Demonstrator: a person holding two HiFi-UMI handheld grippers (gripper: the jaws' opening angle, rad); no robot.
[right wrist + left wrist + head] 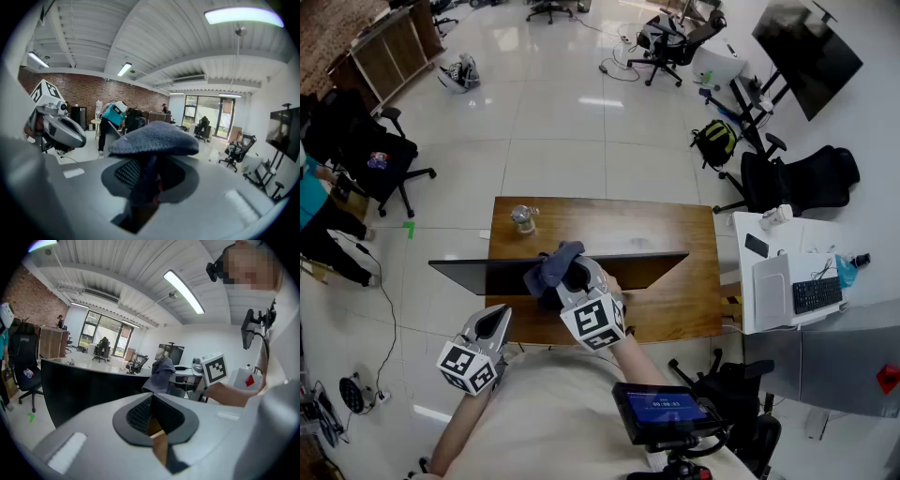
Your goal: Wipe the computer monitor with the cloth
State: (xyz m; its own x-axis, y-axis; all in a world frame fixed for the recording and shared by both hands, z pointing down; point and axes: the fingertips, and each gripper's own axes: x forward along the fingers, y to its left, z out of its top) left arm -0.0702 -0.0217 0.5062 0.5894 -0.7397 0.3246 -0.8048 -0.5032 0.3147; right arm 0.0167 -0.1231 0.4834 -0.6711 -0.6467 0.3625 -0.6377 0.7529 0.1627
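The computer monitor stands on the wooden desk, seen from above as a thin black bar. My right gripper is shut on a blue-grey cloth, which bulges over the monitor's top edge near its middle. In the right gripper view the cloth mushrooms out above the closed jaws. My left gripper hangs lower left, in front of the screen and apart from it; its jaws are shut with nothing between them. From the left gripper view the monitor is a dark panel, with the cloth at its right end.
A small glass jar stands on the desk behind the monitor. A white side desk with a laptop and keyboard is to the right. Black office chairs and a backpack stand beyond. A person is at the far left.
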